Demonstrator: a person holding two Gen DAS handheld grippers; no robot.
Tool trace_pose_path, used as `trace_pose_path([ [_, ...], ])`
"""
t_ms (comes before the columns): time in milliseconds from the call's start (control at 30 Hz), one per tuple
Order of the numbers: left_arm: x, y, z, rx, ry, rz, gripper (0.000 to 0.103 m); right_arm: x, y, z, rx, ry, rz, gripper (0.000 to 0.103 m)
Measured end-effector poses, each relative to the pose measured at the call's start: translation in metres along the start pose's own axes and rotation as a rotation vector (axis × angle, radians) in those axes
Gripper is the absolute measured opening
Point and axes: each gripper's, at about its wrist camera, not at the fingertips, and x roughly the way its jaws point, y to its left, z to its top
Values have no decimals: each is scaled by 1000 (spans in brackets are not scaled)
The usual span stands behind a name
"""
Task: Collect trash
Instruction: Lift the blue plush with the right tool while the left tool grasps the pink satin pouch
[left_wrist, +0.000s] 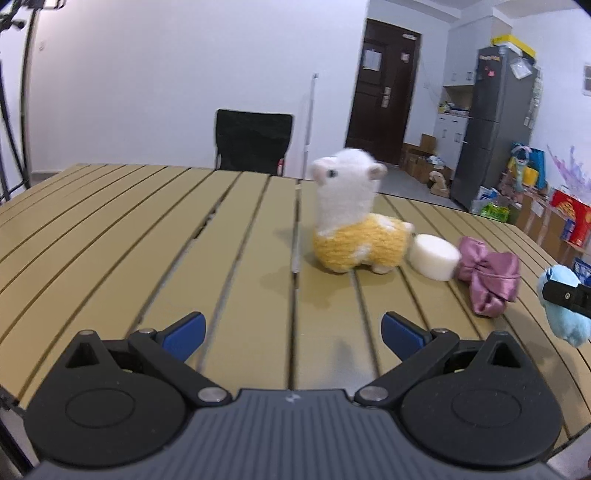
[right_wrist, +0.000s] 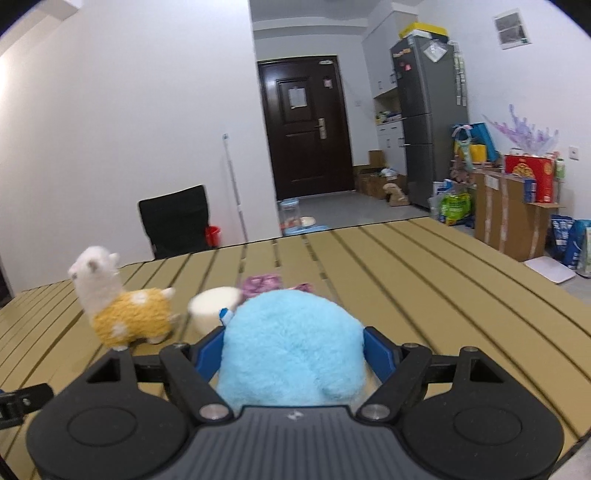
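My right gripper (right_wrist: 295, 350) is shut on a light blue plush toy (right_wrist: 295, 347), held above the slatted table (right_wrist: 424, 288); the same blue plush (left_wrist: 565, 317) shows at the right edge of the left wrist view. My left gripper (left_wrist: 293, 336) hangs open over the near table, nothing between its blue pads. Ahead of it stand a white and yellow alpaca plush (left_wrist: 354, 225), a white foam disc (left_wrist: 436, 260) and a pink satin bow (left_wrist: 487, 277). In the right wrist view the alpaca plush (right_wrist: 122, 302), the foam disc (right_wrist: 212, 304) and the pink bow (right_wrist: 260, 284) lie just beyond the blue toy.
A black chair (left_wrist: 253, 140) stands behind the table's far edge. Beyond are a dark door (right_wrist: 306, 125), a grey fridge (right_wrist: 428, 118) and cardboard boxes (right_wrist: 509, 214) with bags on the floor at right. The table's left half (left_wrist: 110, 229) carries nothing.
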Motion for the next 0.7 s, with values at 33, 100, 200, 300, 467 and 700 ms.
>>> trace_pose_path([
  [33, -1, -5, 0, 15, -5, -2, 103, -1, -7, 0, 6, -4, -7, 78],
  [100, -2, -17, 0, 41, -19, -6, 103, -4, -22, 0, 15, -11, -21, 78],
  [200, -3, -39, 4, 76, -28, -28, 103, -8, -45, -1, 30, -26, -40, 78],
  [300, -1, -64, 9, 107, -17, -64, 103, -12, -68, -2, 43, -35, -63, 78],
  [467, 5, -106, 14, 172, -3, -86, 103, -18, -104, -3, 83, -55, -97, 78],
  [700, 31, -158, 22, 206, 52, -111, 103, -27, -146, -7, 151, -73, -140, 78],
])
